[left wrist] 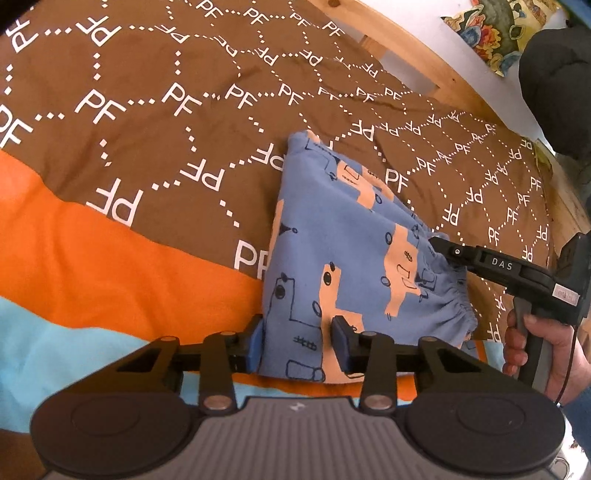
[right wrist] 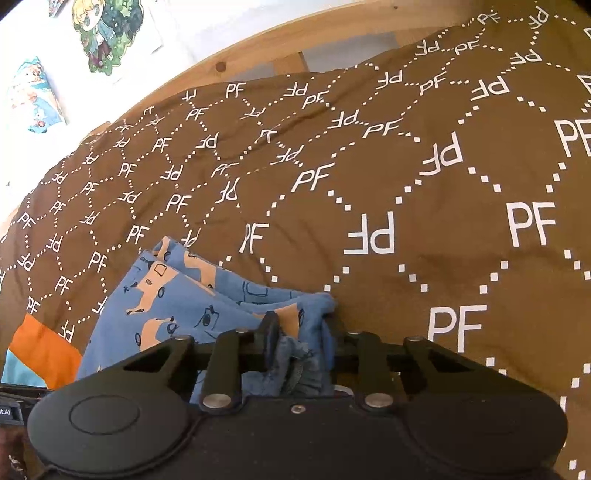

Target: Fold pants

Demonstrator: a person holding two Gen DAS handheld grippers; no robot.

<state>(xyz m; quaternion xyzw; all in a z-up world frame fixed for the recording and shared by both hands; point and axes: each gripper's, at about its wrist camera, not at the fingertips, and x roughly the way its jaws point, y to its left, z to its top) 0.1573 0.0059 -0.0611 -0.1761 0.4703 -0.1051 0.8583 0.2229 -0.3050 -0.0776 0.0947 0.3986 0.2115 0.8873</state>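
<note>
A: What takes up most of the view?

B: A bed, spread with a cover [left wrist: 155, 155] that is brown with white dotted lines and "PF" letters; nearer the cameras it has an orange band and then a light blue one. A pale wooden frame [right wrist: 280, 44] runs along the far edge, with a white wall behind it.

A: Anything else around?

B: In the left wrist view a dark padded shape [left wrist: 557, 81] sits at the upper right beside a patterned cushion [left wrist: 491, 26]. In the right wrist view cartoon pictures [right wrist: 107, 33] hang on the wall. Nothing lies on the cover between the cameras and the pants.

A: And the pants?

B: They lie [left wrist: 343, 236] on the cover near its front edge, folded into a flat stack. Blue cloth, peach blocks, dark line drawings. The gathered waistband is on the right in the left wrist view; the right wrist view shows several layers stacked.

A: The left tongs?

B: The left tongs [left wrist: 300, 341] sit astride the near left corner, blue pads on both sides, the cloth pinched up between them.

A: The right?

B: The right tongs [right wrist: 301, 341] are closed on bunched waistband cloth. A hand [left wrist: 535, 350] holds their grip.
</note>
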